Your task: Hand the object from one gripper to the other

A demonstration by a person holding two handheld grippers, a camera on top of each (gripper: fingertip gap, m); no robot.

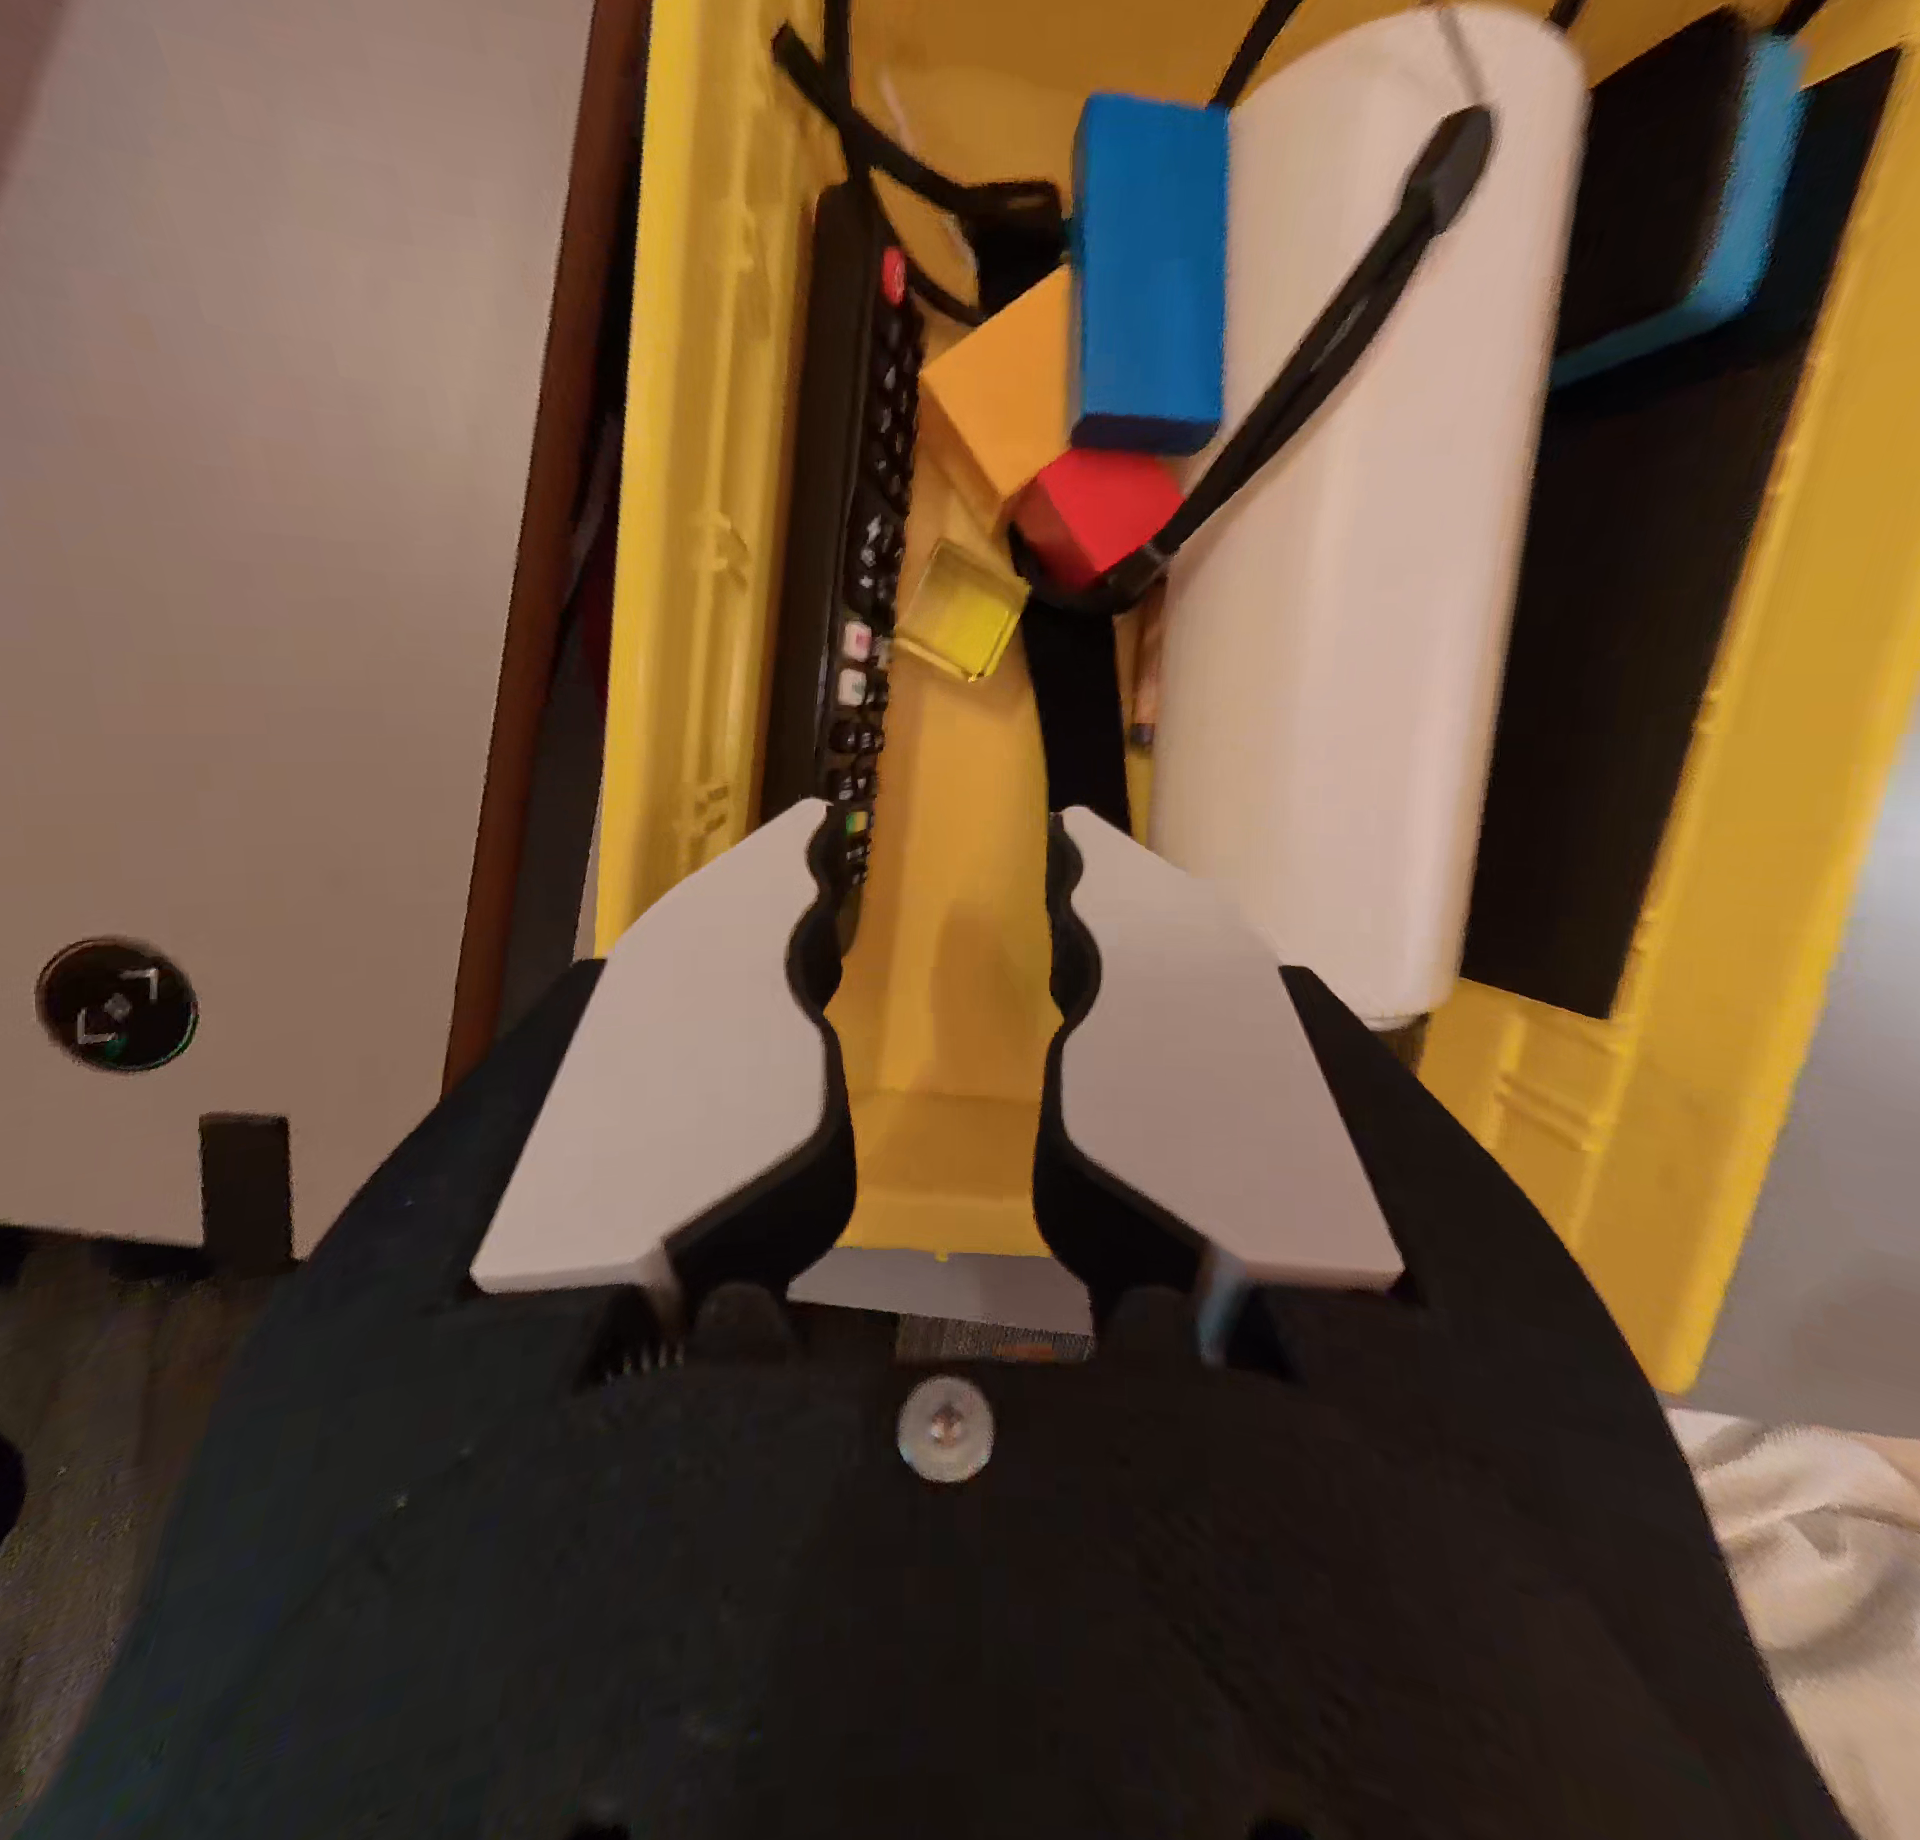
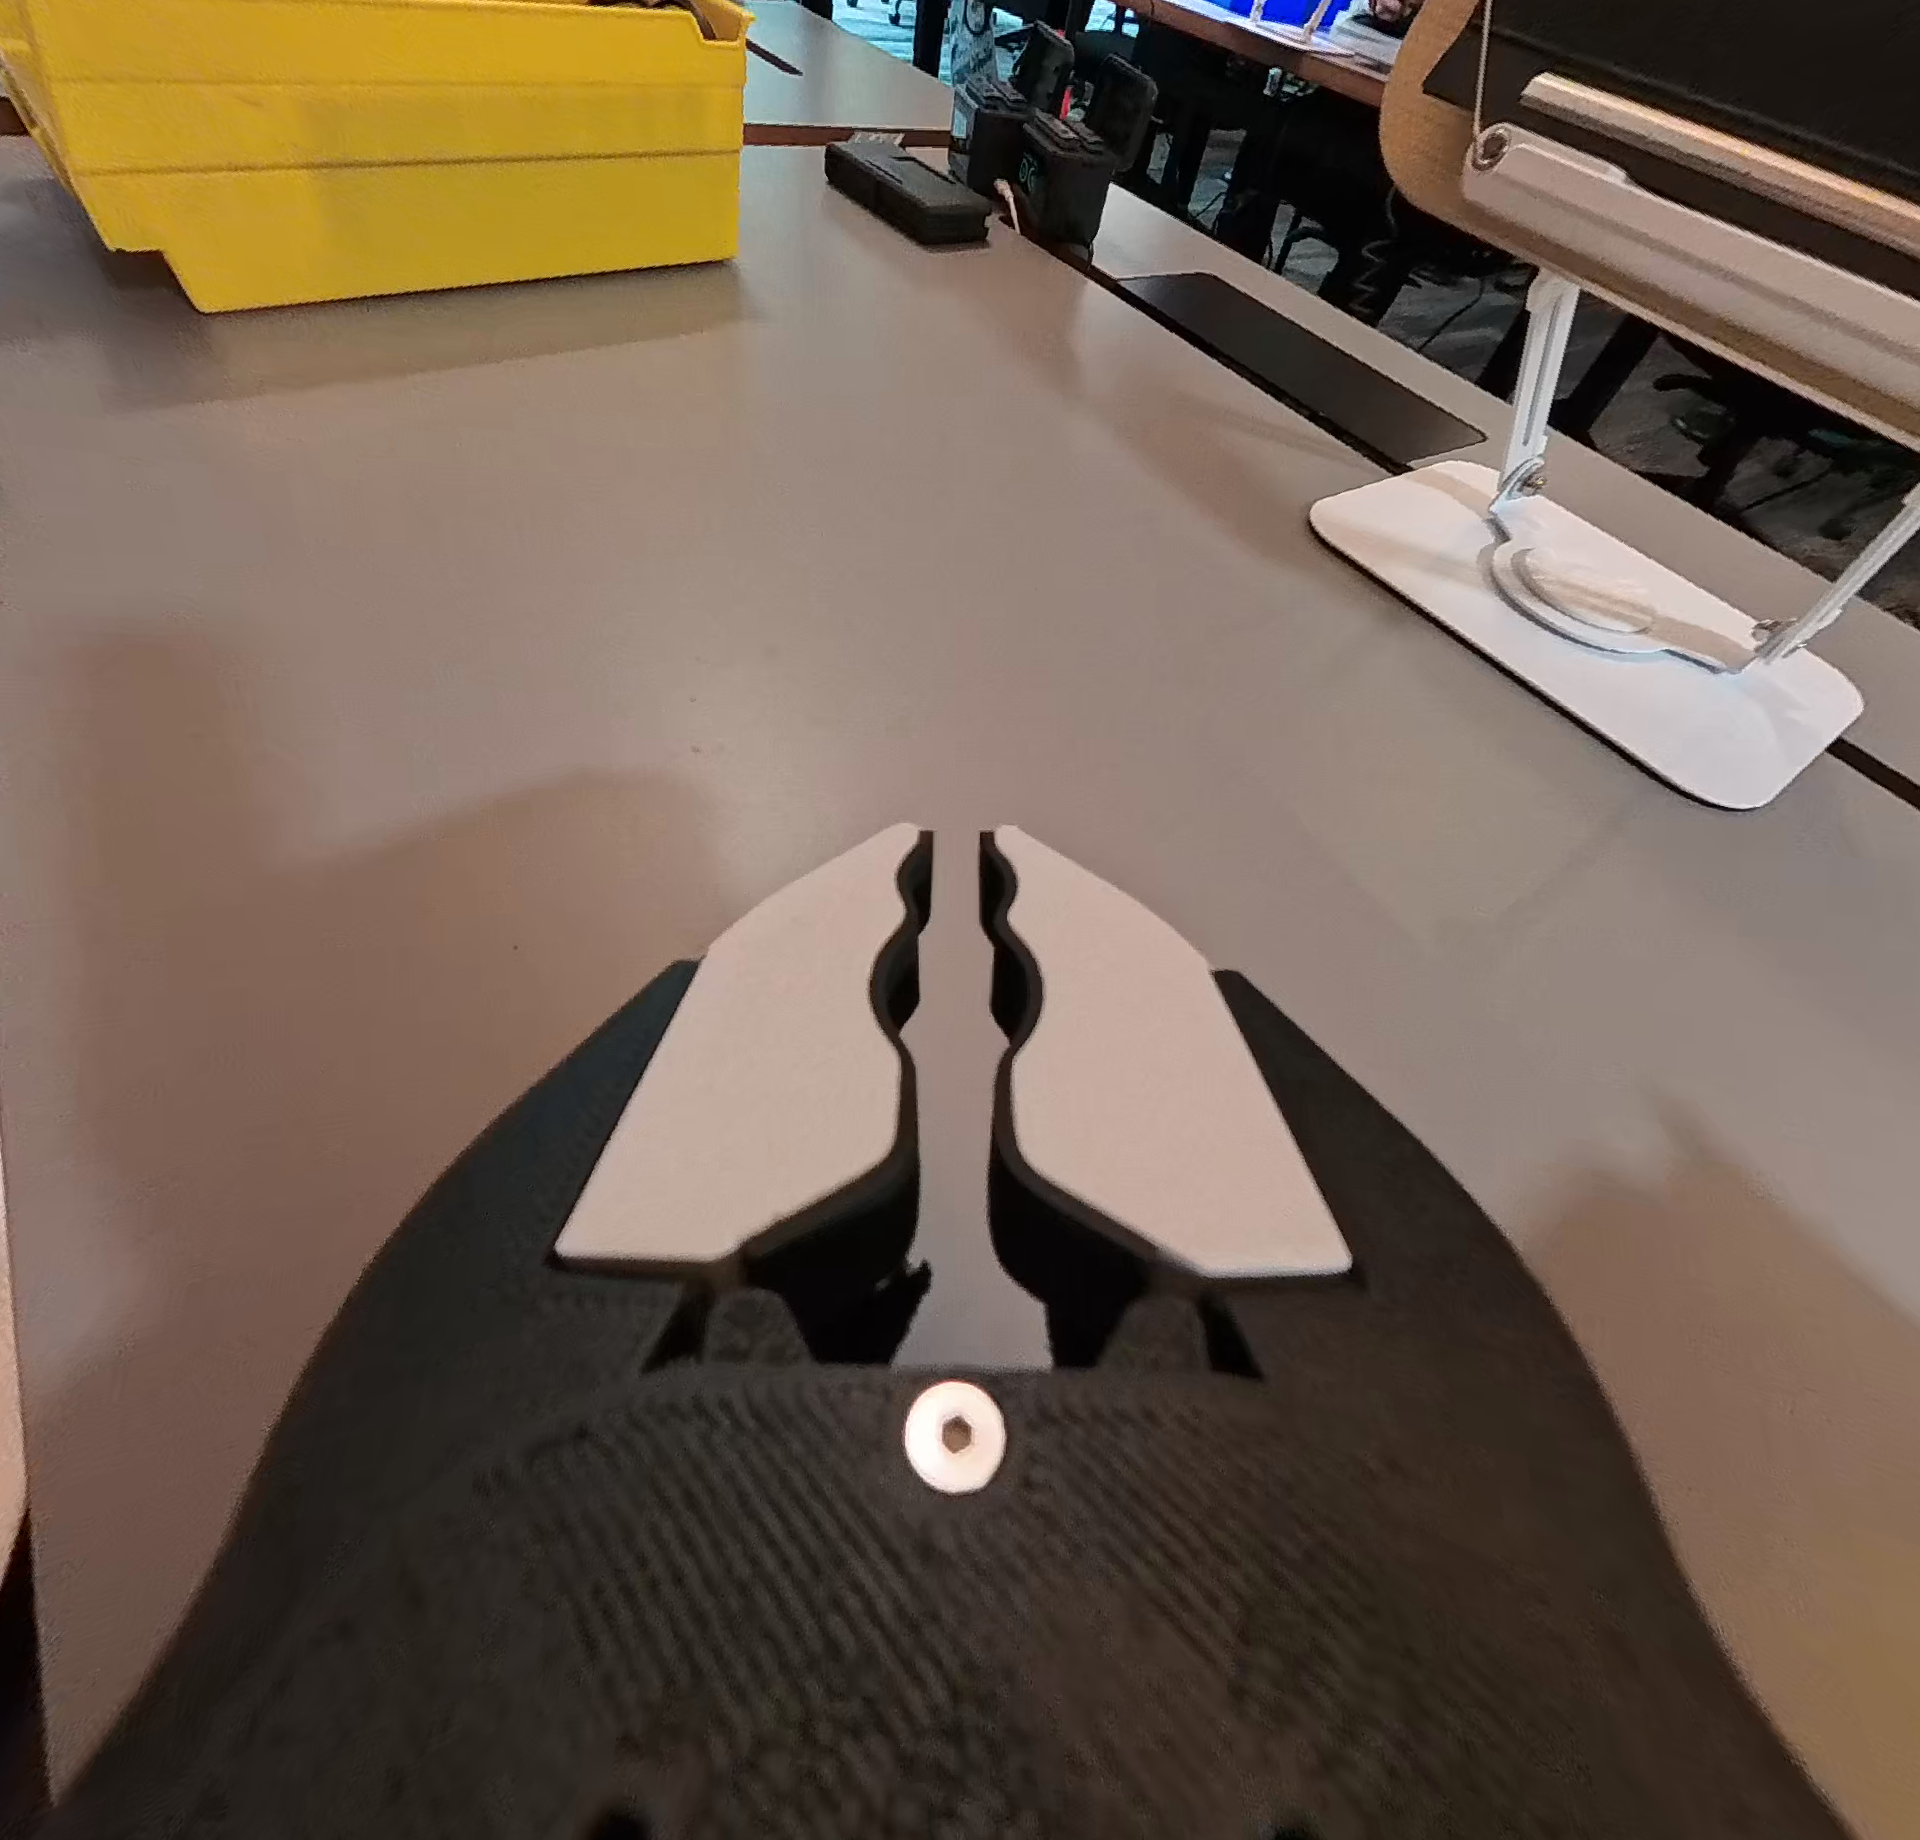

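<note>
Object for the handover cannot be singled out: it is presumably one of the things lying in the yellow bin (image 1: pixel 686 440), and neither gripper holds any of them. In the left wrist view the left gripper (image 1: pixel 940 824) hangs over the near end of the bin, its jaws released and wide apart, with only bare bin floor showing between them. A black remote control (image 1: pixel 862 502) lies along the bin's left wall, its near end just beside the left fingertip; whether they touch I cannot tell. A black strap (image 1: pixel 1081 710) runs toward the right fingertip. Farther along the line of the jaws sits a clear yellow cube (image 1: pixel 961 616) beside the remote, then a red block (image 1: pixel 1091 517) with the strap looped at its base, an orange block (image 1: pixel 997 388) and a blue block (image 1: pixel 1148 263) bunched together. A large white rounded casing (image 1: pixel 1351 543) fills the bin's right side, against the blue block. The view is somewhat blurred. In the right wrist view the right gripper (image 2: pixel 956 834) is low over the grey tabletop (image 2: pixel 727 595), jaws drawn nearly together with a thin slit between the tips and nothing gripped. It is well apart from the bin, which stands at the far left, and a white stand base (image 2: pixel 1558 627) rests at the right.
</note>
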